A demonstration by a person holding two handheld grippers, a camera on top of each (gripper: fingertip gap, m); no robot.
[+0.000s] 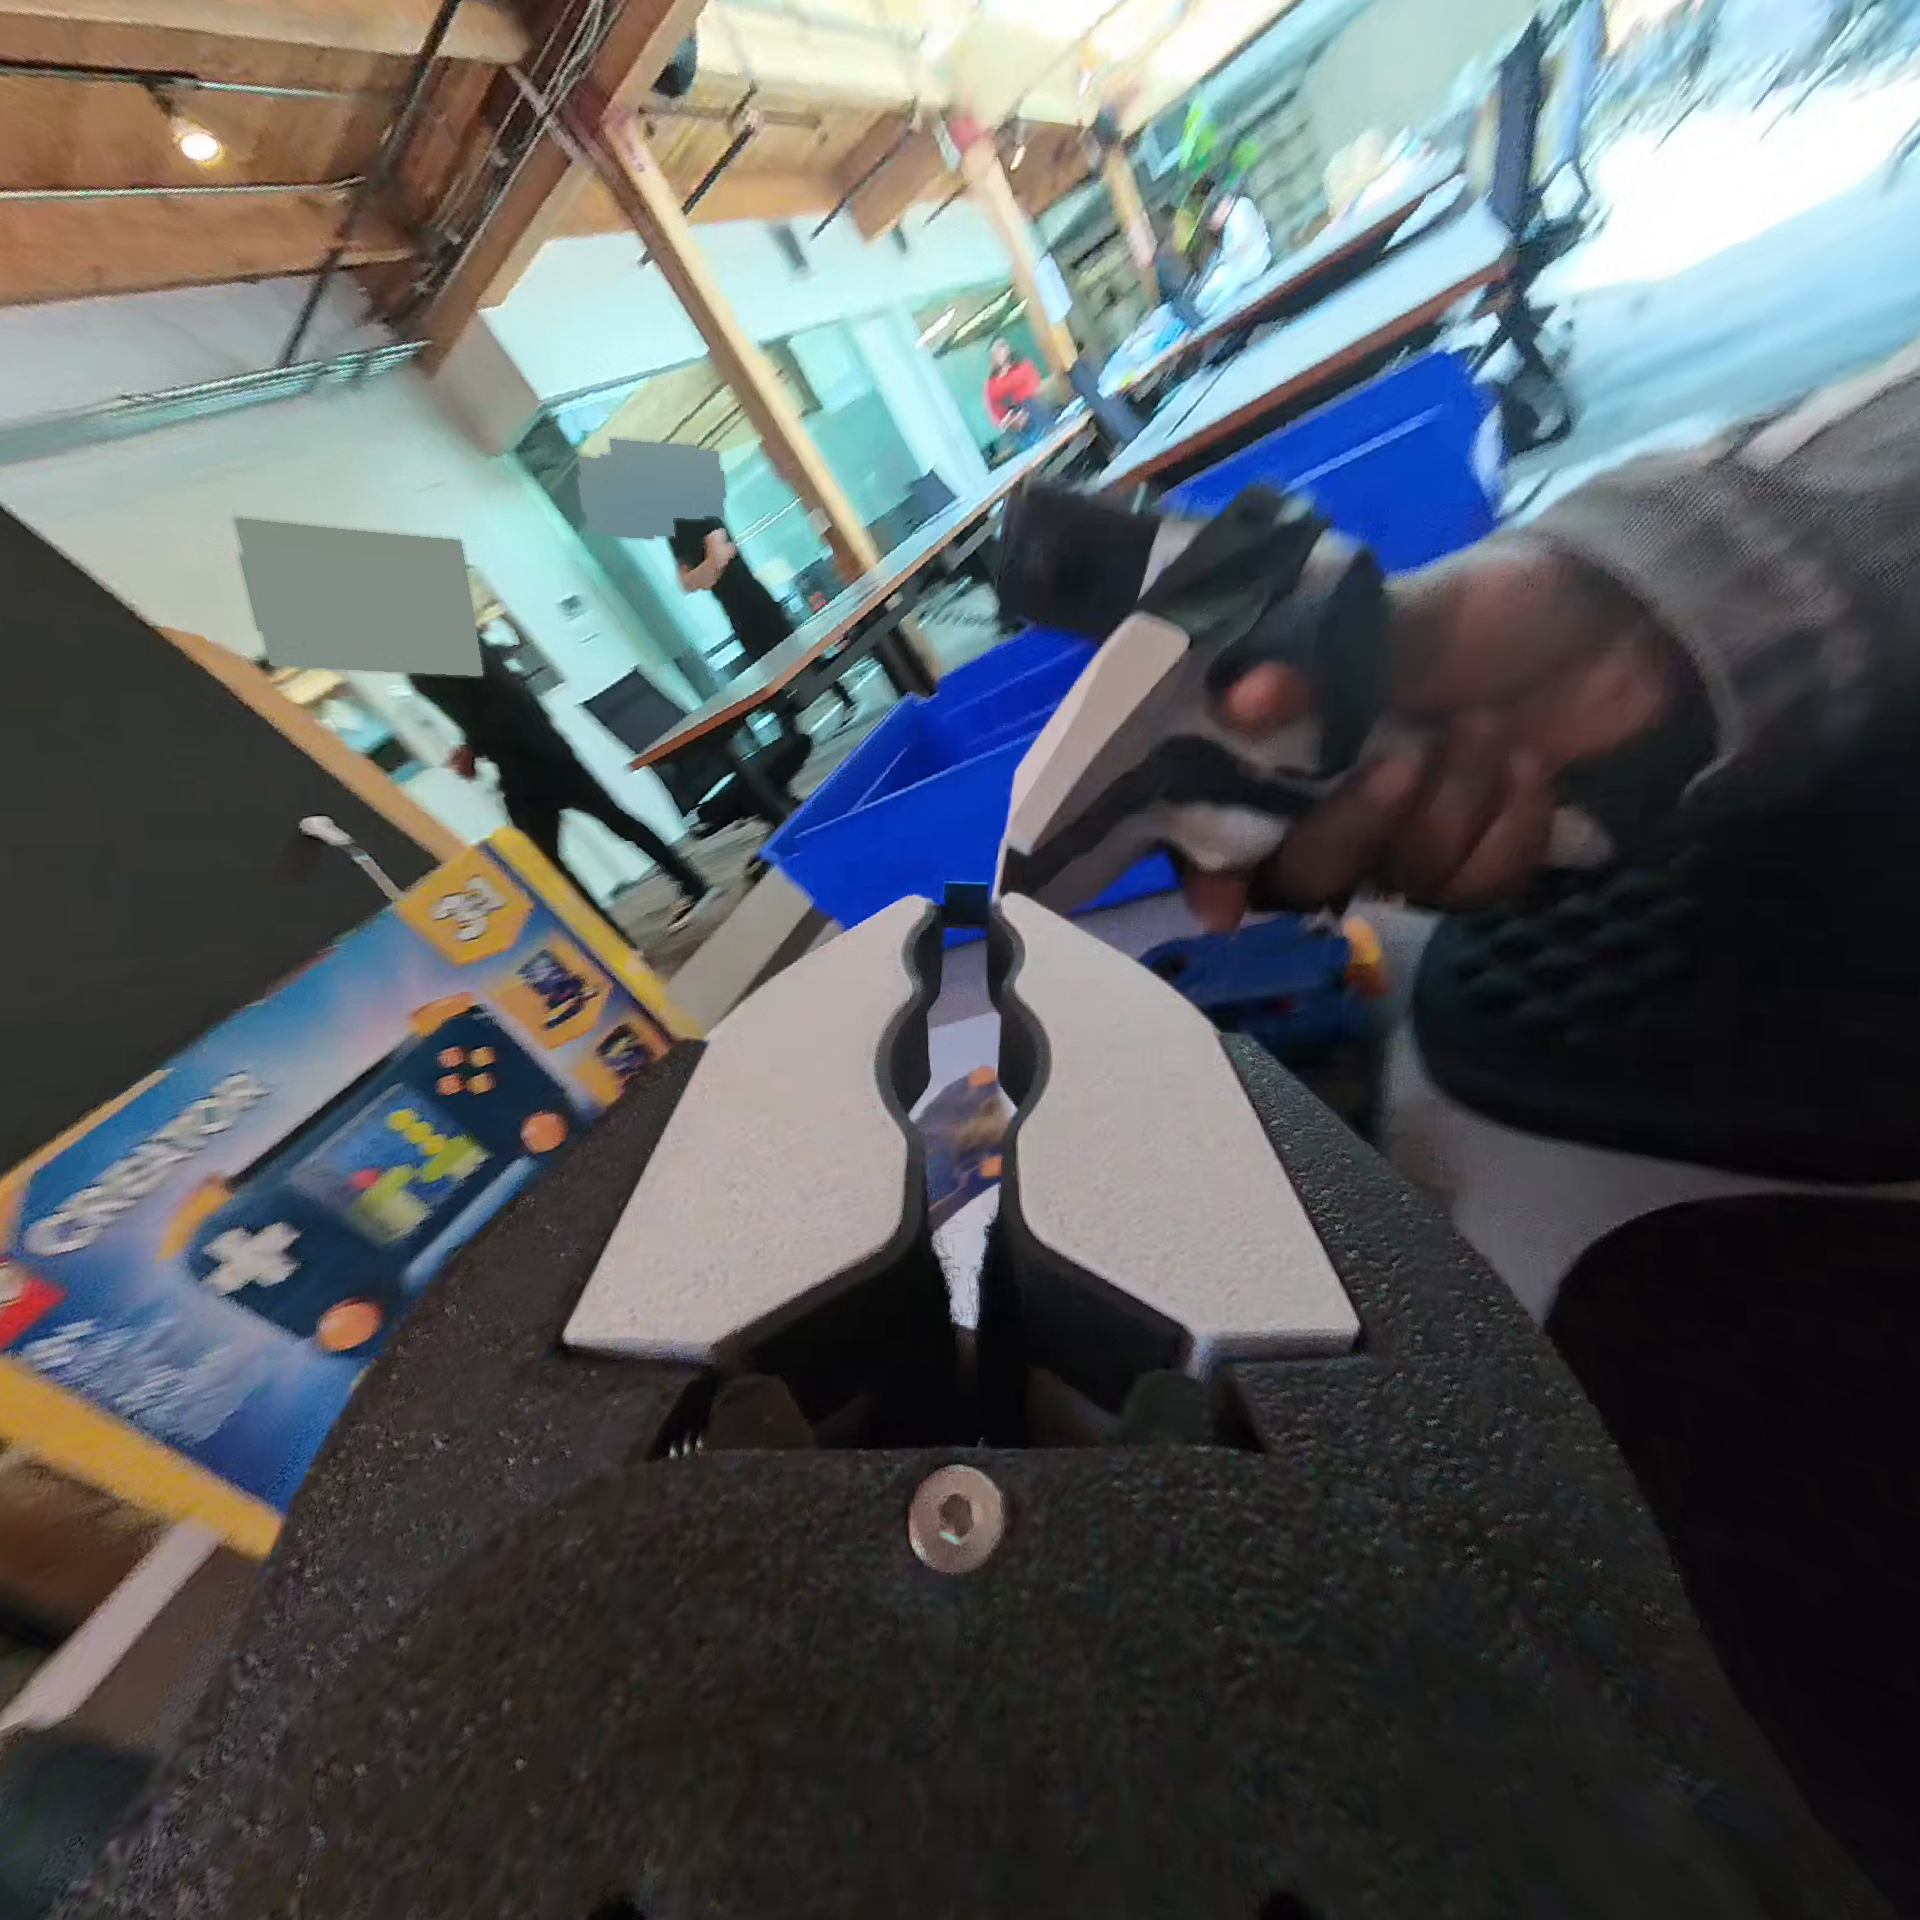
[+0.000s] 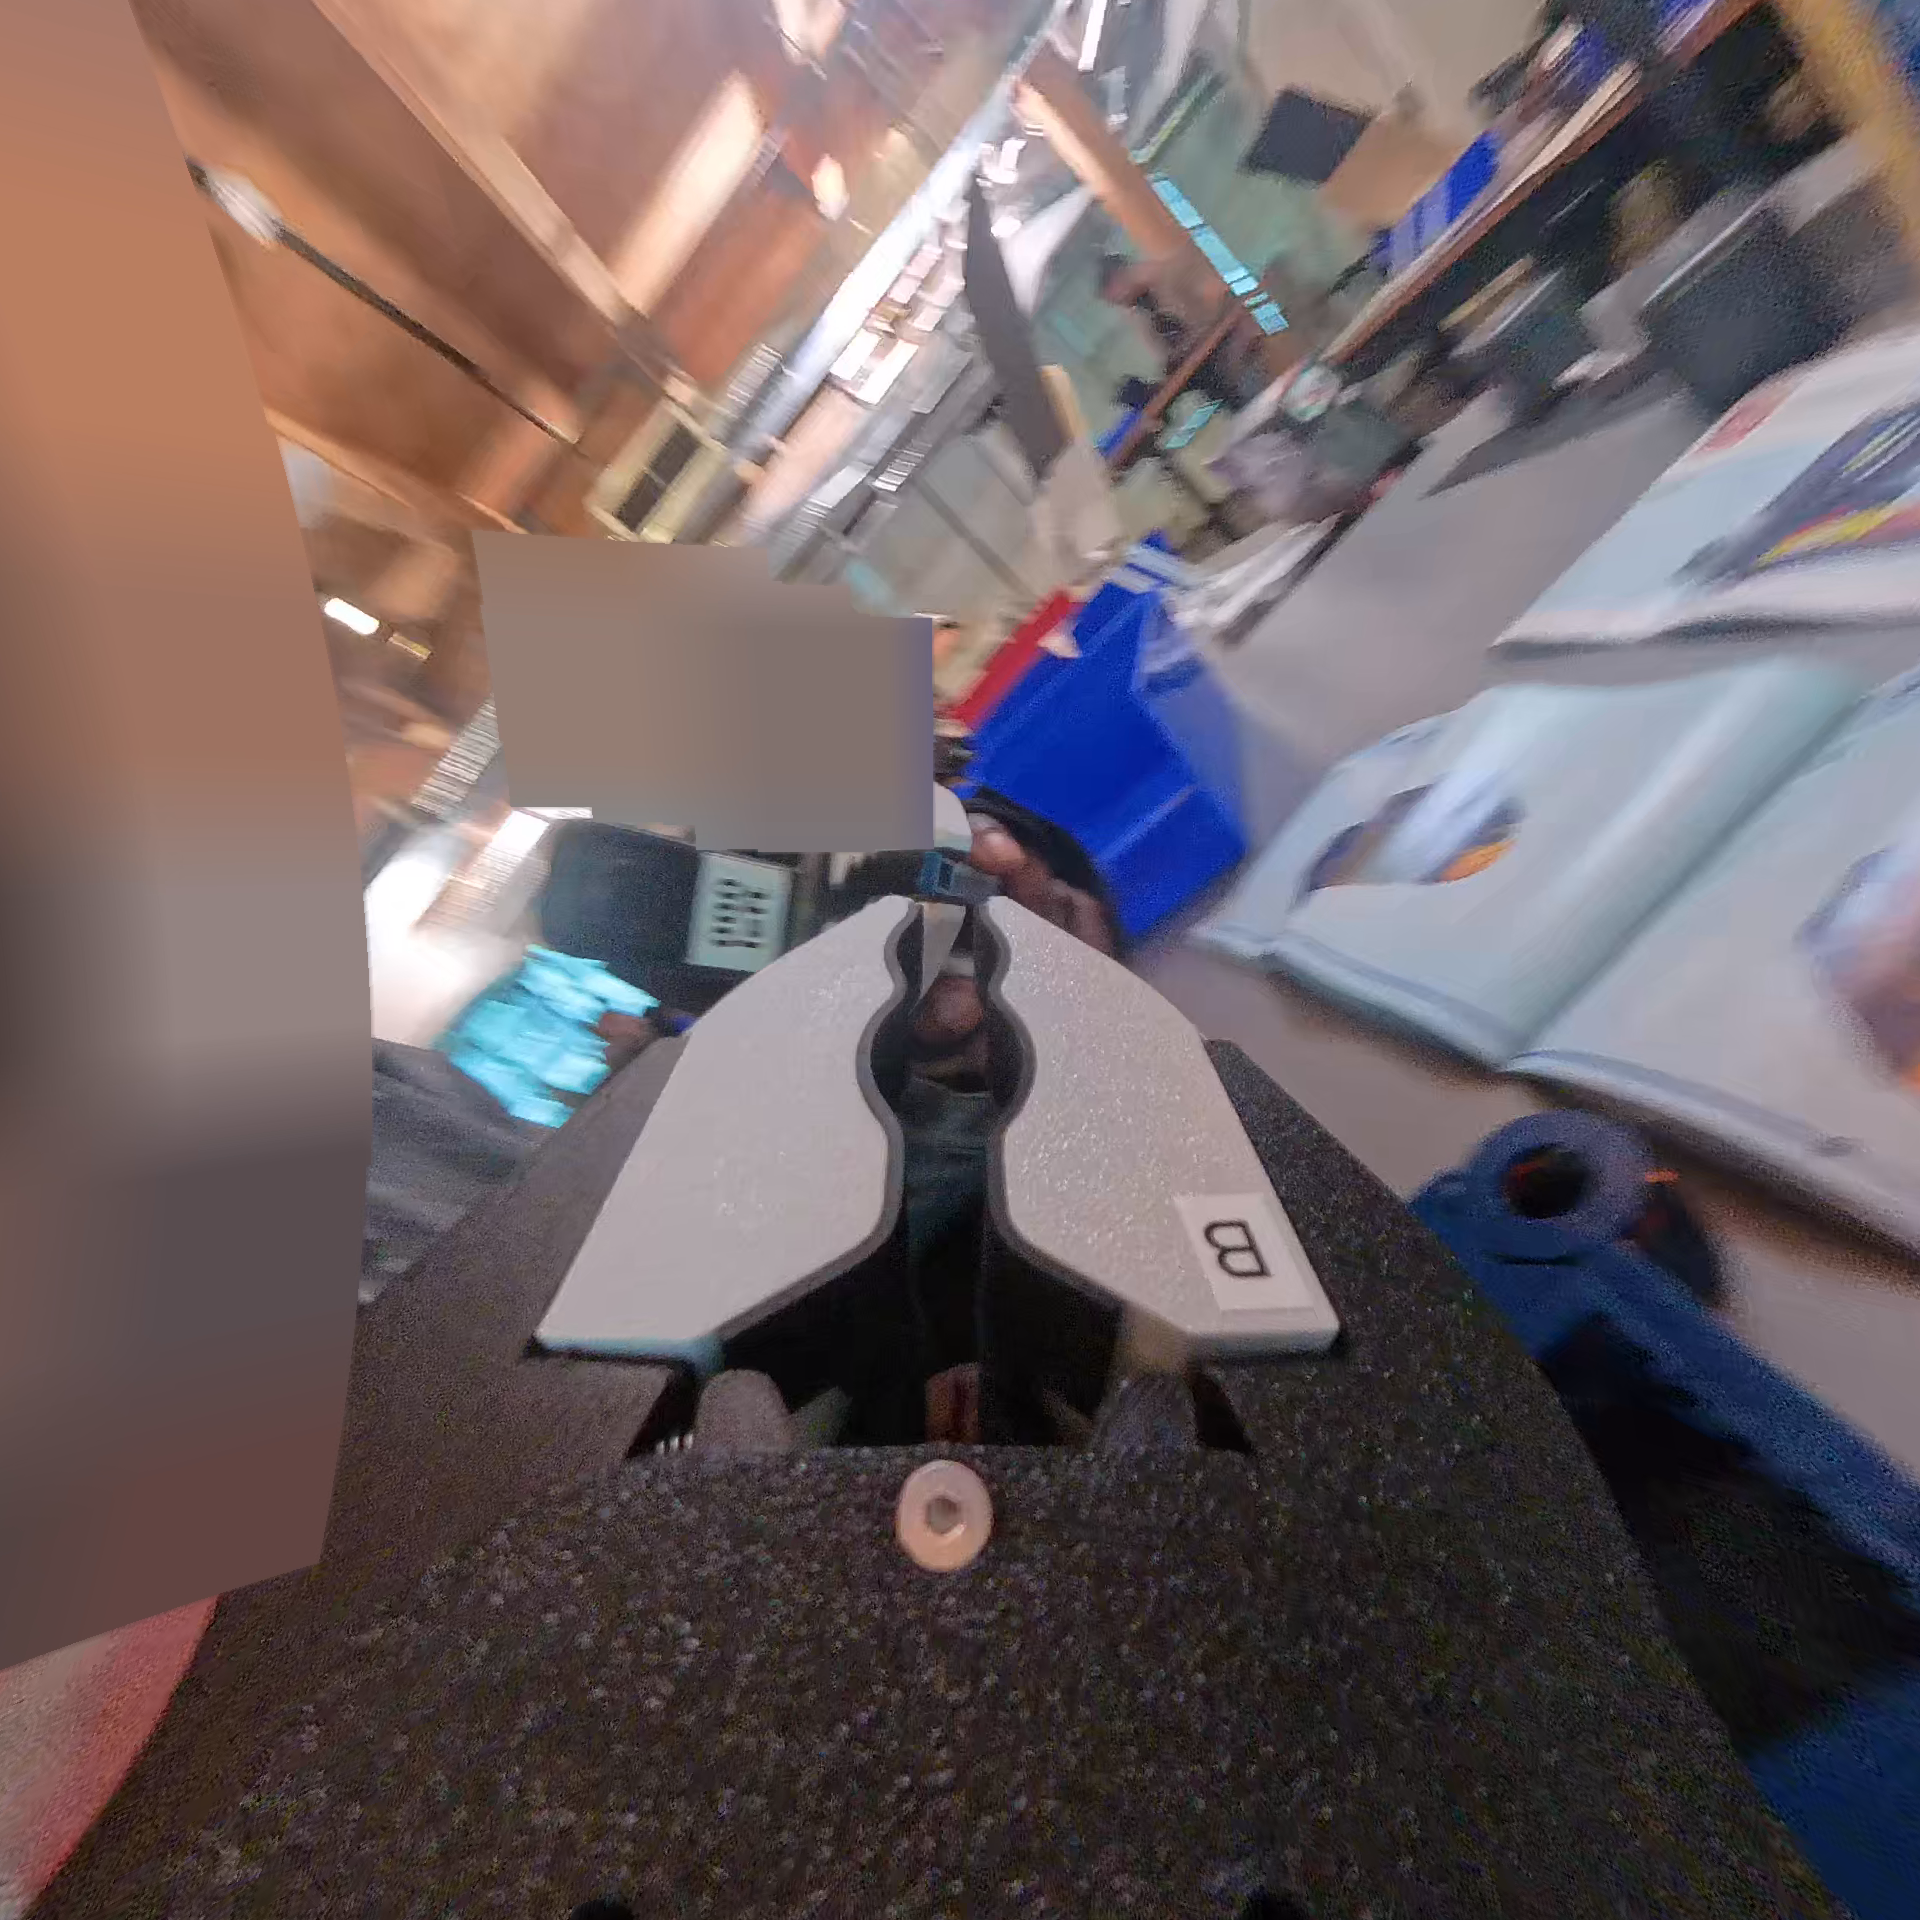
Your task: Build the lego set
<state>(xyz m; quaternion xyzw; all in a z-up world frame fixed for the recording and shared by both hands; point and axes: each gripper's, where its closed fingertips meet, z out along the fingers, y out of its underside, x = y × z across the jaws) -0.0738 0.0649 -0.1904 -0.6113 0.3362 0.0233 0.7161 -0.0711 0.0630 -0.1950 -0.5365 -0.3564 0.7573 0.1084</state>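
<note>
You are pinching a small dark-blue plastic lego piece [image 1: 961,902] at the very tips of your left gripper [image 1: 964,914], its grey fingers drawn in narrow around it. Your right gripper [image 2: 948,906] is meeting it tip to tip, nearly closed, with a small blue brick [image 2: 940,878] sitting right at its tips; whether it is gripping that brick, you cannot tell. The colourful cardboard lego box [image 1: 312,1174] is lying to your left, and the partly built blue lego model [image 1: 1262,977] is resting just beyond, near the blue plastic bins [image 1: 925,779].
</note>
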